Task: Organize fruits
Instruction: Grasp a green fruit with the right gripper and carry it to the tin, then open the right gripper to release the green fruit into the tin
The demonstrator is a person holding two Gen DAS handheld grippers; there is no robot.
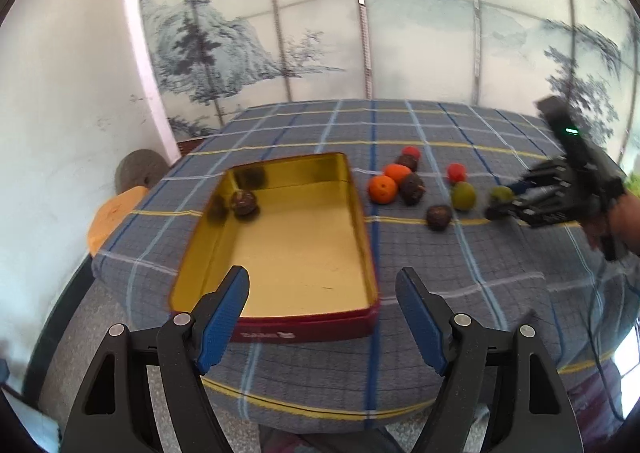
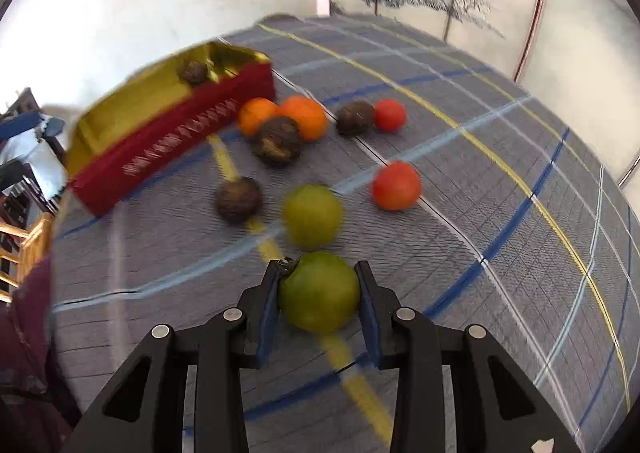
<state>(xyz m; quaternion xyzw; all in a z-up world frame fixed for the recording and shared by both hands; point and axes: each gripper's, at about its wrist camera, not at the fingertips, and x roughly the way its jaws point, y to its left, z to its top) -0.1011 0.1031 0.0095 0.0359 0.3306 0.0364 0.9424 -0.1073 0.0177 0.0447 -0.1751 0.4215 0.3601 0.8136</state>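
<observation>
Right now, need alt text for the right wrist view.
The right gripper is closed around a round green fruit on a blue plaid tablecloth. Ahead lie another green fruit, two red, two orange and three dark brown ones, beside a red tin with gold interior holding one brown fruit.

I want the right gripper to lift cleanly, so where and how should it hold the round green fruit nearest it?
Grip the round green fruit across its widest middle, one blue pad on each side, coming in low from the near side along the checked tablecloth. Its smooth ball shape would likely slip from an off-centre pinch. The right gripper already brackets it this way, stem by the left pad.
</observation>
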